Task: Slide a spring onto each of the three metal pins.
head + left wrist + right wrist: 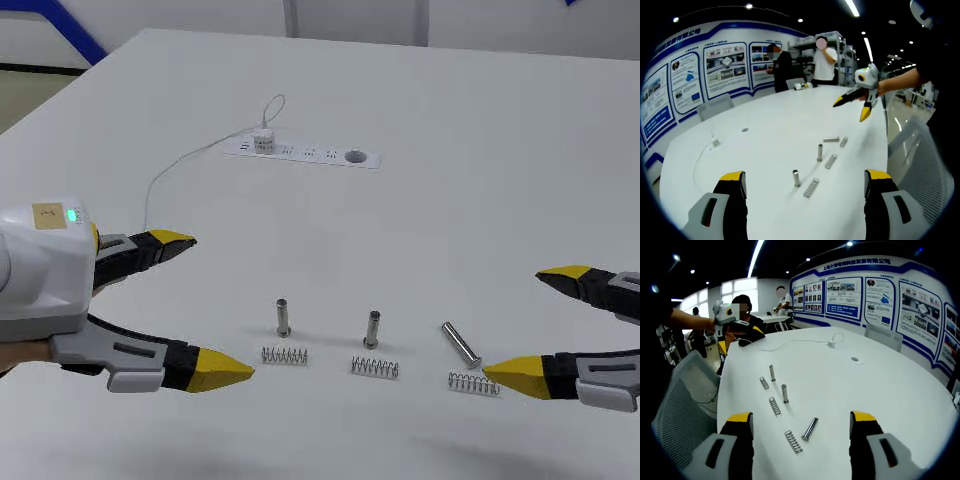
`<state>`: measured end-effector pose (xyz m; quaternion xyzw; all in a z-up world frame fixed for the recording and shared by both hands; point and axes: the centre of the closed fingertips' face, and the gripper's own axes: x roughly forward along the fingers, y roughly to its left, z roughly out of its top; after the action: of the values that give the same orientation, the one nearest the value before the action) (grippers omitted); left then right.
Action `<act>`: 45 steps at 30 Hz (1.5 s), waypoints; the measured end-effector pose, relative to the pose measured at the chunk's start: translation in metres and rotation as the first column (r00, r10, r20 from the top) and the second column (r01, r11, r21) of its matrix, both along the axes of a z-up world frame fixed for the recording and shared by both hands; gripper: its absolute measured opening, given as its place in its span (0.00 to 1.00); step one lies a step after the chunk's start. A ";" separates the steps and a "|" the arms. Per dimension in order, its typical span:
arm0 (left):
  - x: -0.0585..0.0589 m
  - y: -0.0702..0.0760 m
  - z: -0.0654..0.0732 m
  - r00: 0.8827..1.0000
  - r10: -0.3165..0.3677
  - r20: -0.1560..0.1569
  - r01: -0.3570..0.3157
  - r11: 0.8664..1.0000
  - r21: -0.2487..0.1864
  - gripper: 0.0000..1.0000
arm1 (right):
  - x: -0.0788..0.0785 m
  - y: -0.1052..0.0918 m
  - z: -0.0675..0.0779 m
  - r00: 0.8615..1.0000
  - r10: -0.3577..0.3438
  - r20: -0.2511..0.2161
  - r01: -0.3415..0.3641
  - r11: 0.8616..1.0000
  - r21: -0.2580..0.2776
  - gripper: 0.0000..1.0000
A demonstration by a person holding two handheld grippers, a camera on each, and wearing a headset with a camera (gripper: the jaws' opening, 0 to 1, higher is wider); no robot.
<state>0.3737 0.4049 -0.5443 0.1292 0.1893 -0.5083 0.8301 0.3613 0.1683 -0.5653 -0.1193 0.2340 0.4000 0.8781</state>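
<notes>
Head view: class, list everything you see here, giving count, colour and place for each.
table: 1, white, under everything
pins: 3, silver, in a row near the front; two upright, the rightmost lying flat
springs: 3, silver, one lying just in front of each pin
power strip: 1, white, farther back
plug: 1, white, in the strip
cable: 1, white, trailing left from the plug
left gripper: 1, black with yellow tips, open, left of the pins
right gripper: 1, same colours, open, right of the pins

White table (480, 120), blue poster wall (860, 295), ceiling lights (854, 7), perhaps shelving (846, 47)
</notes>
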 end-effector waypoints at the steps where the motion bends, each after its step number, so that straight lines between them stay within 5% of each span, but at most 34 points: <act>1: 0.000 0.000 0.000 1.000 0.002 -0.001 -0.002 1.000 0.000 1.00 | 0.000 0.001 -0.001 1.000 0.001 -0.002 -0.001 1.000 -0.005 0.79; 16: 0.007 -0.002 -0.005 0.999 0.029 -0.017 -0.030 0.999 -0.016 1.00 | 0.013 -0.001 -0.032 0.996 -0.045 -0.083 0.042 0.999 -0.030 0.66; 31: 0.008 -0.001 -0.009 0.999 0.032 -0.025 -0.032 0.999 -0.015 1.00 | 0.035 0.003 -0.052 0.991 -0.085 -0.105 0.080 0.995 -0.053 0.54; 45: 0.002 -0.009 -0.015 0.999 0.011 -0.052 -0.012 1.000 -0.018 0.98 | 0.046 0.005 -0.078 0.973 -0.141 -0.183 0.132 0.989 -0.062 0.36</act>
<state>0.3762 0.3957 -0.5591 0.1071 0.2068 -0.5086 0.8289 0.4070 0.1737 -0.6431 -0.0866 0.3329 0.3422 0.8744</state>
